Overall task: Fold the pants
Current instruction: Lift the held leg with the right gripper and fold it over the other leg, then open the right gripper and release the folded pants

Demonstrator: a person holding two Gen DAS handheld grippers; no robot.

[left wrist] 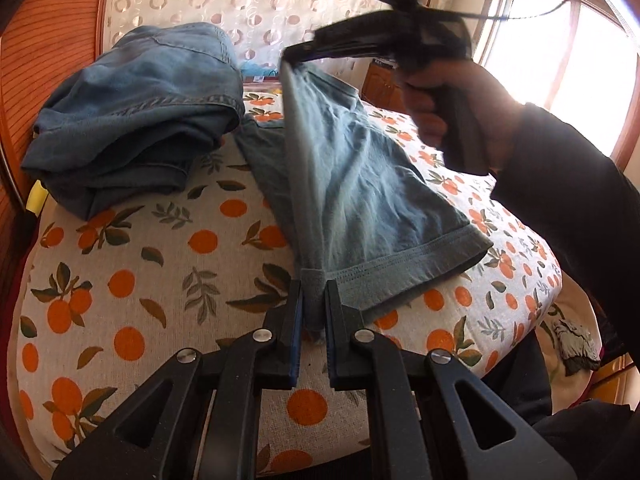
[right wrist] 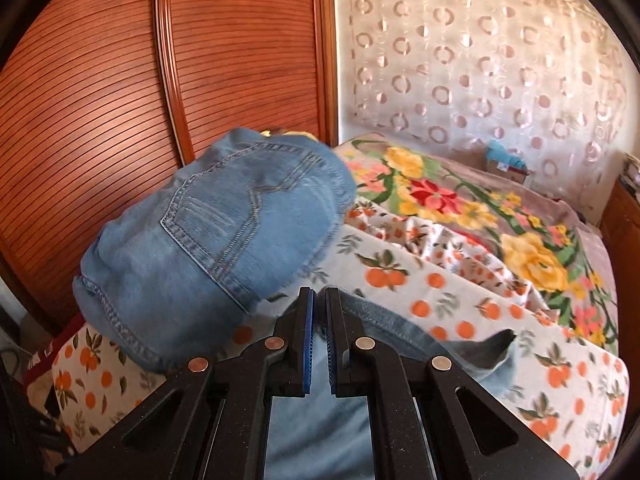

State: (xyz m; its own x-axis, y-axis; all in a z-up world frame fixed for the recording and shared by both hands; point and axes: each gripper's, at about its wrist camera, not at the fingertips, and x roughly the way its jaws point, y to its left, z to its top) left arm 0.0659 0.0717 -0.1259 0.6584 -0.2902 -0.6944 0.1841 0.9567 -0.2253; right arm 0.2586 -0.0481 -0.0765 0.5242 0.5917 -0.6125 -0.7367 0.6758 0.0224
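Observation:
A pair of light blue denim pants point(left wrist: 352, 184) is held stretched above a bed. My left gripper point(left wrist: 314, 300) is shut on the hem end of the pant leg. My right gripper point(left wrist: 292, 54) shows in the left wrist view, shut on the far end of the pants and lifted. In the right wrist view my right gripper point(right wrist: 319, 320) is shut on denim, and the pants point(right wrist: 400, 328) hang under the fingers. The cloth between the jaws is partly hidden.
A pile of other folded jeans point(left wrist: 136, 112) lies at the far left of the bed; it also shows in the right wrist view point(right wrist: 208, 240). The bed sheet point(left wrist: 160, 272) has an orange-fruit print. A floral blanket point(right wrist: 500, 220), a wooden wardrobe point(right wrist: 100, 80), a curtain and a window point(left wrist: 560, 60) surround the bed.

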